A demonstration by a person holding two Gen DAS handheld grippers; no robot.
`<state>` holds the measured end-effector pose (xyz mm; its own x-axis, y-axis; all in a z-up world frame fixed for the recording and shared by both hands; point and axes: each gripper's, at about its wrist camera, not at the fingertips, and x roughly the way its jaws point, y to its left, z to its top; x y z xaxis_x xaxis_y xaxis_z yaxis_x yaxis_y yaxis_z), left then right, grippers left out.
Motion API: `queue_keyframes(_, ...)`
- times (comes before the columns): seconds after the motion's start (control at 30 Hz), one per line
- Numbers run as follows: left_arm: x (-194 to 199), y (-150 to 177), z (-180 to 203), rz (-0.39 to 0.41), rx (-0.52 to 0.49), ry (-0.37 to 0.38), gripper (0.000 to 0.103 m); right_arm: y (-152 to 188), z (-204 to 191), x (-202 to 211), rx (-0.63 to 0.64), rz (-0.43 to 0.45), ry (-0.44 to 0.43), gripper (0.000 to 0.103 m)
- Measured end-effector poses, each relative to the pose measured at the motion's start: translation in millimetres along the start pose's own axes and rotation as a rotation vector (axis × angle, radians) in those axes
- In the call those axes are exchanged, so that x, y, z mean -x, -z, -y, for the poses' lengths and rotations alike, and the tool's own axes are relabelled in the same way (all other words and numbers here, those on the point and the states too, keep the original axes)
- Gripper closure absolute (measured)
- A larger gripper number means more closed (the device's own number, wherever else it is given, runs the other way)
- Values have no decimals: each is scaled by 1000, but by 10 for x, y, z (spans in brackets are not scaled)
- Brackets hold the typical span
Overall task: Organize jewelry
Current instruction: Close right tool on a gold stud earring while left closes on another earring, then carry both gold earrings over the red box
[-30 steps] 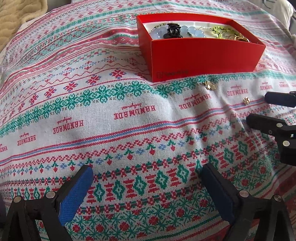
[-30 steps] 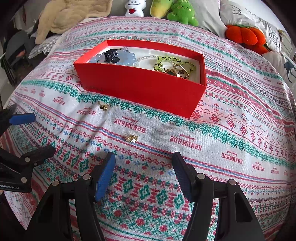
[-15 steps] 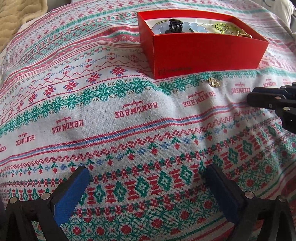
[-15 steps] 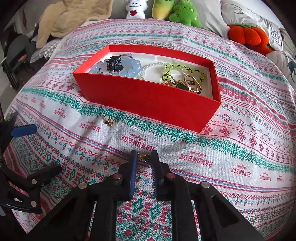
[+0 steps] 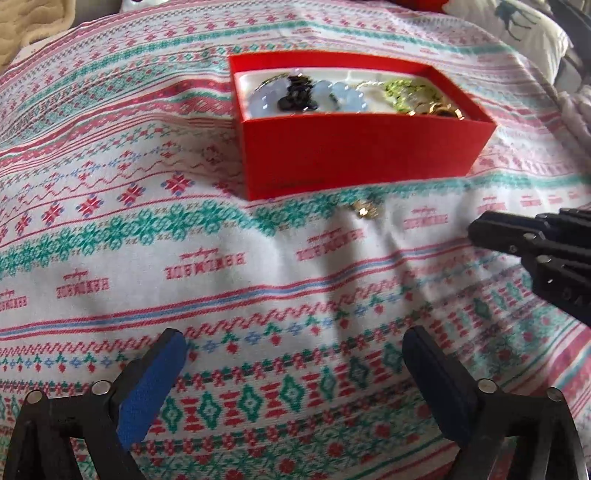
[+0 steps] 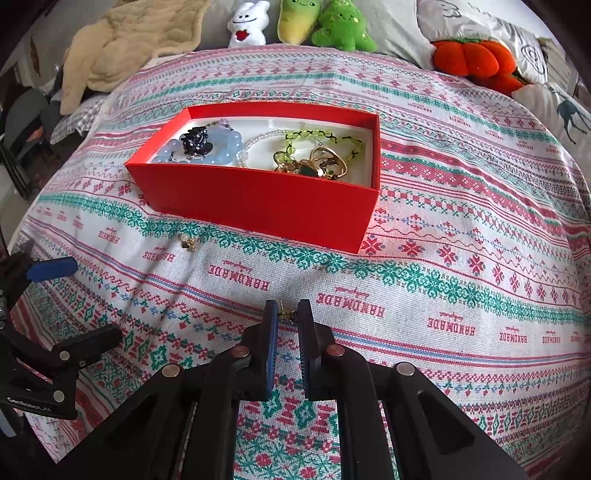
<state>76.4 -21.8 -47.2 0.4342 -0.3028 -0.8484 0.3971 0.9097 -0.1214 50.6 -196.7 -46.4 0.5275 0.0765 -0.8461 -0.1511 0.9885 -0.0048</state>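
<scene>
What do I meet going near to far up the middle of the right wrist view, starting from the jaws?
Right gripper, jaws shut on a small gold earring → patterned cloth → red box with the jewelry inside → green plush toys at the far edge.

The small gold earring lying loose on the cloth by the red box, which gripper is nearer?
Left. The left gripper stands open below the gold earring; the right gripper is off beside it, holding another earring.
</scene>
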Motion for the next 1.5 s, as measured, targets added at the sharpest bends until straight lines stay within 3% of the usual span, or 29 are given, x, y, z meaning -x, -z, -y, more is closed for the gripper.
queue_keyframes(0.1, -15, -110, 107, 37, -2, 69, 25, 20, 50, 24, -10, -1, 2, 92)
queue_keyframes(0.23, -137, -215, 215, 44, 15, 129, 61, 40, 108, 54, -17, 0, 4, 92)
queue_keyframes(0.37, -269, -256, 267, 46, 44, 122, 72, 58, 172, 84, -28, -2, 2, 92)
queue_keyframes(0.7, -398, -373, 352, 60, 51, 89, 76, 92, 247, 105, -33, -12, -4, 92)
queue_keyframes(0.93, -427, -405, 368, 65, 44, 42, 97, 79, 259, 118, -35, -11, -3, 92)
queue_keyframes(1.03, -418, -408, 354, 64, 42, 40, 100, 71, 262, 115, -31, -10, 1, 92)
queue_keyframes(1.5, -100, -300, 274, 74, 47, 53, 102, -64, 204, 243, -33, 25, -6, 92)
